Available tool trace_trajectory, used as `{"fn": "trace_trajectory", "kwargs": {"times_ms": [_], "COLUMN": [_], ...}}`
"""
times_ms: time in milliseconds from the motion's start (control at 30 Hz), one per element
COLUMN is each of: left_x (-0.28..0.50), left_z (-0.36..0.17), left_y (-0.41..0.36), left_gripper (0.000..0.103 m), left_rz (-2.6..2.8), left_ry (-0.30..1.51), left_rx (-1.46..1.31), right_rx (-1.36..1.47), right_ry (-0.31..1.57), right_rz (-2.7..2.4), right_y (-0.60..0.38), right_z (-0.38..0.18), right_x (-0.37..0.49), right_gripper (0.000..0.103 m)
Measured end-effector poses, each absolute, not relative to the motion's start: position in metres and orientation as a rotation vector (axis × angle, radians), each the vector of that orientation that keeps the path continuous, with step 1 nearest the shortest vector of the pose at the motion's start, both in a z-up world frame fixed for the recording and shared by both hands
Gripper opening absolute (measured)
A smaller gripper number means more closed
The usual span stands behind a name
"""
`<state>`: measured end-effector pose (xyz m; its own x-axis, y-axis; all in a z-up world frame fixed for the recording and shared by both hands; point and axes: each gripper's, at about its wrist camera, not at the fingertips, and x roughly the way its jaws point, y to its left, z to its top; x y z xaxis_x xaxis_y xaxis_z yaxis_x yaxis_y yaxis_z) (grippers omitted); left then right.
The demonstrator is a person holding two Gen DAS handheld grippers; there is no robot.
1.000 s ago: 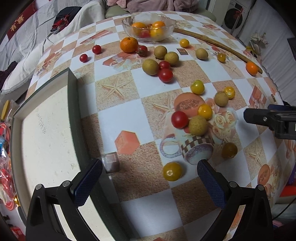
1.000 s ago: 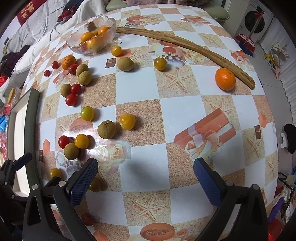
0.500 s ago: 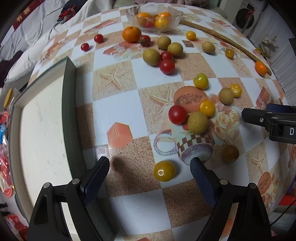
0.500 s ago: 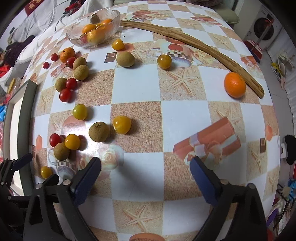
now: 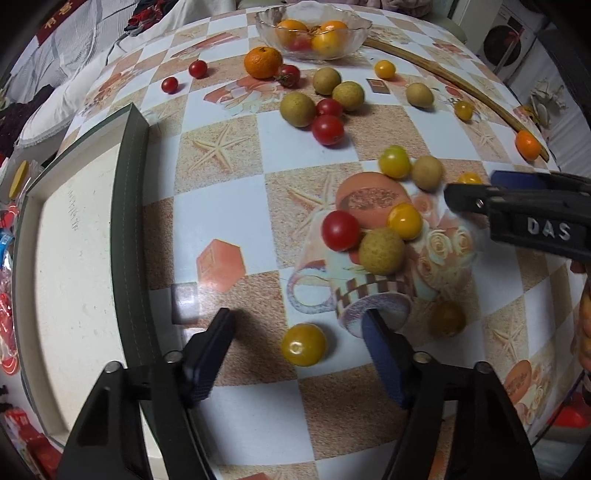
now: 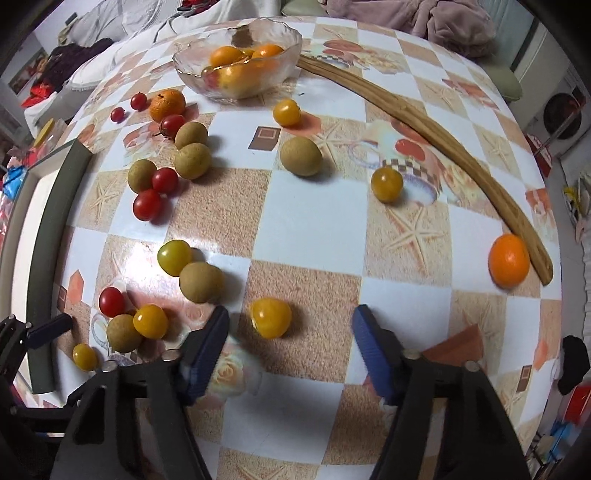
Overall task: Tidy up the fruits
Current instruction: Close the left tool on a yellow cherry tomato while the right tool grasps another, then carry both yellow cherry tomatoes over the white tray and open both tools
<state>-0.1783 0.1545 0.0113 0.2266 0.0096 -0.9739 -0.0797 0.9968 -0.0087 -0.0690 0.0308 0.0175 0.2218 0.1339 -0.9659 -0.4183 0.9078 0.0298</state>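
Many small fruits lie scattered on the checkered tablecloth: red and yellow cherry tomatoes, brown longans and small oranges. My left gripper (image 5: 299, 347) is open, its fingers on either side of a yellow tomato (image 5: 303, 344) near the table's front. My right gripper (image 6: 290, 343) is open, with a yellow tomato (image 6: 270, 317) just ahead between its fingers. It also shows at the right of the left wrist view (image 5: 517, 206). A glass bowl (image 6: 284, 33) at the far side holds oranges and tomatoes. A cluster of red tomato (image 5: 340, 230), longan (image 5: 381, 251) and yellow tomato (image 5: 404, 220) lies mid-table.
A white tray with a dark green rim (image 5: 131, 221) lies at the table's left edge. A long curved wooden stick (image 6: 424, 129) runs along the far right, with an orange (image 6: 509, 260) by its end. Bedding and clutter surround the table.
Both grippers have moved forward and lower over the table. The left now brackets the near yellow tomato; the right has closed in on the yellow tomato ahead of it. Both jaws have narrowed a little.
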Motion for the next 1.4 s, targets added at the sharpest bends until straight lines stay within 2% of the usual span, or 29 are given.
{"fn": "trace_trajectory", "kwargs": {"times_ms": [33, 67, 100, 133, 200, 500, 767, 1233, 1367, 1400], "left_x": [-0.179, -0.179, -0.179, -0.180, -0.180, -0.178, -0.187, -0.210, -0.215, -0.215], "left_z": [0.012, 0.013, 0.015, 0.016, 0.018, 0.019, 0.041, 0.071, 0.075, 0.073], "left_y": [0.153, 0.152, 0.152, 0.150, 0.153, 0.188, 0.183, 0.266, 0.254, 0.244], "left_gripper": [0.061, 0.056, 0.047, 0.037, 0.023, 0.023, 0.023, 0.023, 0.024, 0.034], "left_rz": [0.057, 0.057, 0.055, 0.054, 0.051, -0.024, -0.051, 0.099, 0.039, 0.007], "left_ry": [1.339, 1.335, 1.329, 1.328, 1.326, 1.353, 1.321, 1.244, 1.223, 1.226], "left_rx": [-0.062, -0.062, -0.063, -0.066, -0.079, -0.206, -0.212, -0.222, -0.152, -0.135], "right_rx": [-0.256, -0.254, -0.229, -0.198, -0.174, -0.048, -0.015, -0.090, -0.041, -0.035], "right_ry": [1.291, 1.290, 1.294, 1.306, 1.320, 1.338, 1.347, 1.315, 1.340, 1.356], "right_rz": [0.384, 0.382, 0.398, 0.412, 0.401, 0.407, 0.426, 0.623, 0.586, 0.569], "right_y": [0.032, 0.031, 0.029, 0.029, 0.028, 0.011, 0.015, 0.113, 0.110, 0.106], "right_z": [0.018, 0.019, 0.020, 0.021, 0.021, 0.034, 0.048, 0.073, 0.073, 0.070], "right_x": [-0.069, -0.068, -0.069, -0.072, -0.072, -0.085, -0.097, -0.114, -0.114, -0.114], "right_gripper": [0.051, 0.044, 0.028, 0.022, 0.022, 0.022, 0.022, 0.022, 0.022, 0.022]}}
